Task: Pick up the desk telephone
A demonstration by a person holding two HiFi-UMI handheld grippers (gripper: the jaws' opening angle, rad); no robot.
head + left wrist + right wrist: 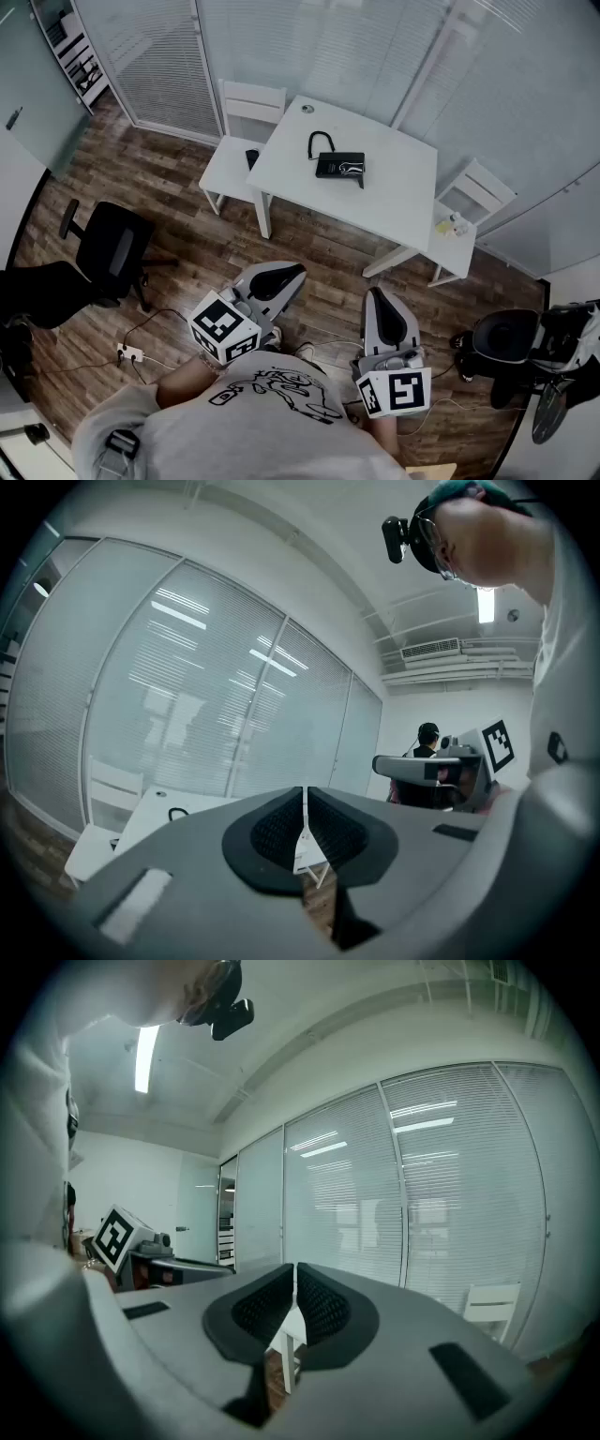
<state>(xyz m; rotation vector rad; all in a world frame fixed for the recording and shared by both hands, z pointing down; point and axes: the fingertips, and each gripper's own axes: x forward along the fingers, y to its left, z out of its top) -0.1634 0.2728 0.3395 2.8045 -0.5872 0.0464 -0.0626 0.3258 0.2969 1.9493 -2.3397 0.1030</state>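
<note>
The black desk telephone (339,167) lies near the middle of the white table (394,192), its cord looped (322,142) behind it. Both grippers hang well short of the table, over the wood floor, close to my body. The left gripper (279,274) points toward the table with its jaws shut and nothing between them. My right gripper (381,300) is likewise shut and empty. In the left gripper view the shut gripper (303,810) faces the table (150,816), where only the cord loop (178,813) shows. The right gripper view shows the shut gripper (296,1290) before a table leg (281,1361).
A white chair (242,141) with a dark item on its seat stands at the table's left. Another white chair (469,211) stands at its right, small items on its seat. Black office chairs (111,246) (511,342) flank me. A power strip (131,353) and cables lie on the floor. Glass walls with blinds close the back.
</note>
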